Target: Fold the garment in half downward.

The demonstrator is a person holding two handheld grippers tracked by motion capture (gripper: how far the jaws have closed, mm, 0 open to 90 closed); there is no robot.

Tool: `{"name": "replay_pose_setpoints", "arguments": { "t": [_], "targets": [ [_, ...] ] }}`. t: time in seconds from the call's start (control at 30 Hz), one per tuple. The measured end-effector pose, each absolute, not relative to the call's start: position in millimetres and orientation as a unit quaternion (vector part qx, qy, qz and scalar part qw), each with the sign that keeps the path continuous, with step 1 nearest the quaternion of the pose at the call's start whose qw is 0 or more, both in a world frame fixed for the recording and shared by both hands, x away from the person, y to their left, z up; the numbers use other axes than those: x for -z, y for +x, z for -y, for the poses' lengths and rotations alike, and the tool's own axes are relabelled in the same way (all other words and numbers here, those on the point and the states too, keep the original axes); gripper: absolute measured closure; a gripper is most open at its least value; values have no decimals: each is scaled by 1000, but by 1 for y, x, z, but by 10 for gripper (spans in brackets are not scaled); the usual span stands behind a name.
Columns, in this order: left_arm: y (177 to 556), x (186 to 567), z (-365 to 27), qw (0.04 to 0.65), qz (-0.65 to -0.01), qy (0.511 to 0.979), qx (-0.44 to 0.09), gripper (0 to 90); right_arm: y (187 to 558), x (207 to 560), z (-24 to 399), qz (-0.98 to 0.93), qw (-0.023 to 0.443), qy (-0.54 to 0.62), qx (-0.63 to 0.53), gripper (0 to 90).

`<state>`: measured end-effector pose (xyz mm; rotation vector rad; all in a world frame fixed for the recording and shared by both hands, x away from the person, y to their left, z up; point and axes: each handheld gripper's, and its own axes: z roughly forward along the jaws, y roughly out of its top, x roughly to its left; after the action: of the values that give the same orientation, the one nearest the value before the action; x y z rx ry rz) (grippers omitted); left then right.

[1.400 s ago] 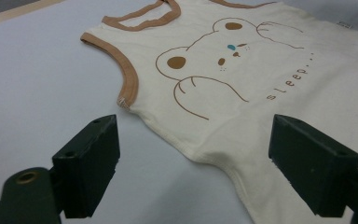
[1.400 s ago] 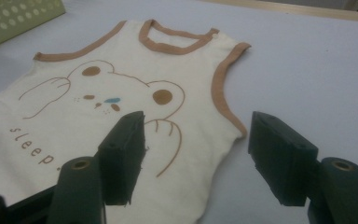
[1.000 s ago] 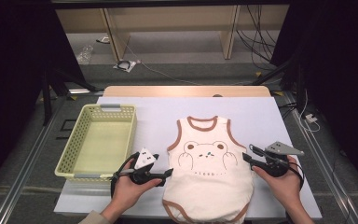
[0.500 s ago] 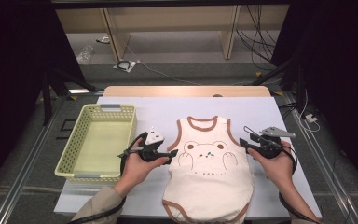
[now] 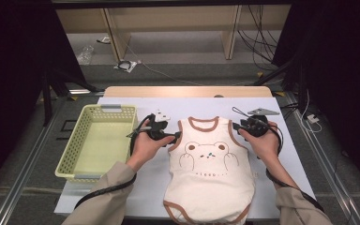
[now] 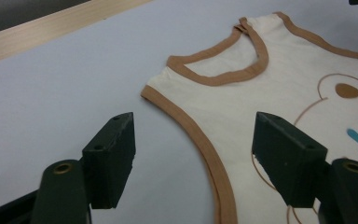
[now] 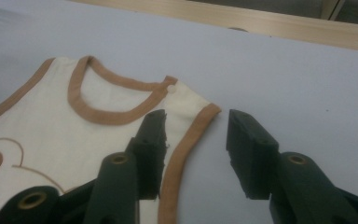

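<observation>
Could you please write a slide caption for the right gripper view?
Right tool, jaws open, straddles the brown-trimmed shoulder edge of a cream baby bodysuit.

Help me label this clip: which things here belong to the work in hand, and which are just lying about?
In the job:
- bodysuit, flat on the table
- left gripper, jaws open astride its armhole trim
- right gripper, jaws open astride the other shoulder's trim, just closing

Lying about:
- basket, off to the left
- table

left gripper [image 5: 172, 136]: jaws at bodysuit [image 5: 209, 176] left armhole edge | right gripper [image 5: 237, 126]: jaws at right shoulder strap | basket [image 5: 73, 161]: well left of left gripper
</observation>
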<state>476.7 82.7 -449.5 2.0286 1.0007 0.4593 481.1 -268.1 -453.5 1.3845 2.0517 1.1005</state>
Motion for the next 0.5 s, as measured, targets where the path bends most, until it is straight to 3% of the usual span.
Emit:
{"name": "replay_pose_setpoints", "arguments": {
  "t": [0.5],
  "targets": [
    [536,472,-57,342,-437,813,-177,427,529,477,254,-745,204,536,-340,648]
  ]
}}
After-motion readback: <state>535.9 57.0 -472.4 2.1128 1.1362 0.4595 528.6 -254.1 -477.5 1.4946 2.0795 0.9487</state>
